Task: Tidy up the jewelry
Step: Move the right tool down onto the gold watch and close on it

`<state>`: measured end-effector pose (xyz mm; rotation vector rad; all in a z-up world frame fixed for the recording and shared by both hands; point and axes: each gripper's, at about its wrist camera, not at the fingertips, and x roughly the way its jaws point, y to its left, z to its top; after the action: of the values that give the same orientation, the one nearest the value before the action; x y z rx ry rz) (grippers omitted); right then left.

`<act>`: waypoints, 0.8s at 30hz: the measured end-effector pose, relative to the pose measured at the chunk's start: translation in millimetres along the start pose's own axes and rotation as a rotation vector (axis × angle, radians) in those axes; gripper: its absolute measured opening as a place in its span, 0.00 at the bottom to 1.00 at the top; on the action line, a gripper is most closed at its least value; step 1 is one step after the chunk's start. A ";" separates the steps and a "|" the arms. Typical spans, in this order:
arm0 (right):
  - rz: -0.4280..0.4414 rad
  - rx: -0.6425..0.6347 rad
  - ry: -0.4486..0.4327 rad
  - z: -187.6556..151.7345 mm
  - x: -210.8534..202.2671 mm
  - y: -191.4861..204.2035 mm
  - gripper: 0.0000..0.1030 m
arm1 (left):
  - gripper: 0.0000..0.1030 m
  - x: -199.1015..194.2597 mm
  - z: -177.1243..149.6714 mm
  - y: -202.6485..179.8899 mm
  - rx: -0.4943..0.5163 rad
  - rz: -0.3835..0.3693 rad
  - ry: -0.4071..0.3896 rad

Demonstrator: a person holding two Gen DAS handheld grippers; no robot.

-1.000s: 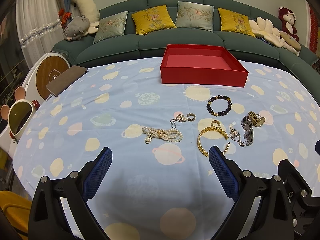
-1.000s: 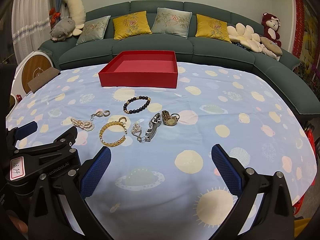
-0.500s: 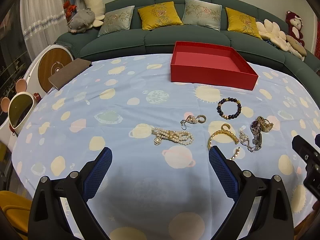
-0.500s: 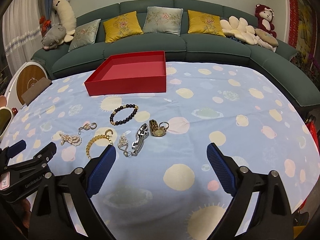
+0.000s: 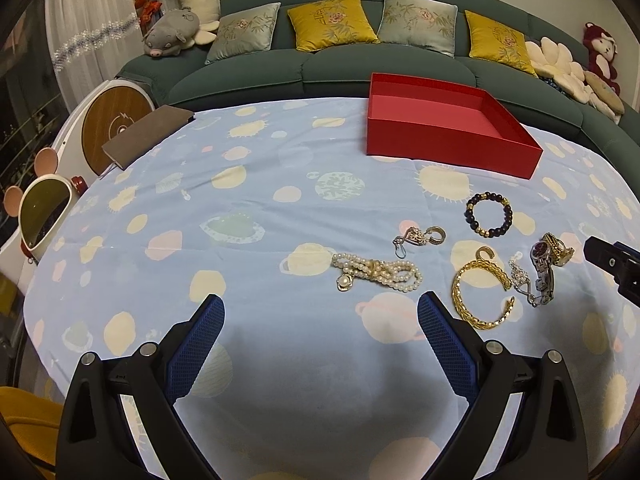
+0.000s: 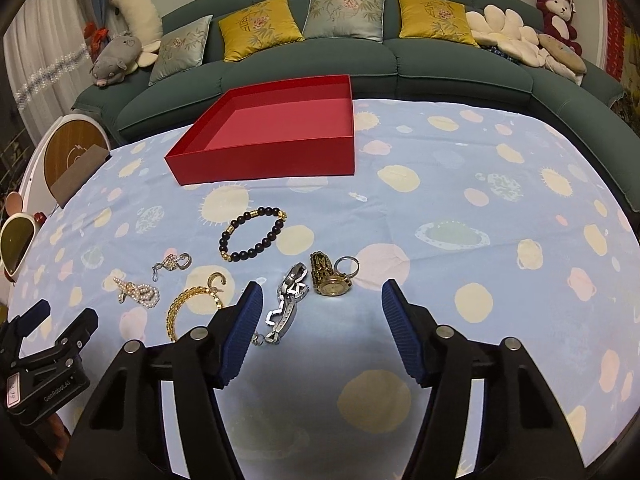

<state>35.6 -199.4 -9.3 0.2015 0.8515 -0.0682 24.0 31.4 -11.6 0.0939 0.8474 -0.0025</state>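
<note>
In front of the one red box (image 6: pixel 272 142), six pieces of jewelry lie on the cloth: one dark beaded bracelet (image 6: pixel 253 239) nearest it, one silver charm (image 6: pixel 172 265), one pearl strand (image 6: pixel 138 292), one gold cuff bangle (image 6: pixel 192 304), one silver link bracelet (image 6: pixel 289 302), and one gold watch (image 6: pixel 330 276) (possibly with a ring beside it). Behind the box, four cushions sit on the sofa (image 6: pixel 440 64): two yellow, two grey-green.

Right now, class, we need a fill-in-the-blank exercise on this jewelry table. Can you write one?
1. The tray at the back of the table is coloured ____.
2. Inside, the tray holds ____ jewelry.
3. The bracelet nearest the tray has gold and ____ beads.
4. The pearl strand lies to the ____ of the gold bangle, seen from the left wrist.

Missing words: red; no; black; left
</note>
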 end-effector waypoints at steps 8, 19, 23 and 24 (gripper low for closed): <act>0.003 0.015 0.019 -0.5 24.7 -5.7 0.38 | 0.93 8.9 -4.1 -24.4 0.060 -0.084 0.031; 0.020 0.027 0.051 -4.0 50.8 -8.5 0.34 | 0.93 19.9 -1.8 -28.1 0.045 -0.100 0.048; 0.018 0.015 0.041 -3.0 54.0 -4.5 0.26 | 0.93 25.6 -0.9 -25.4 0.029 -0.101 0.066; 0.017 0.015 0.038 -2.9 54.3 -4.4 0.26 | 0.93 26.7 -0.8 -24.9 0.028 -0.099 0.068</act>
<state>68.6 -202.0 -52.7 0.2245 0.8876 -0.0550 40.1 7.7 -34.1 0.0790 0.9192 -0.1050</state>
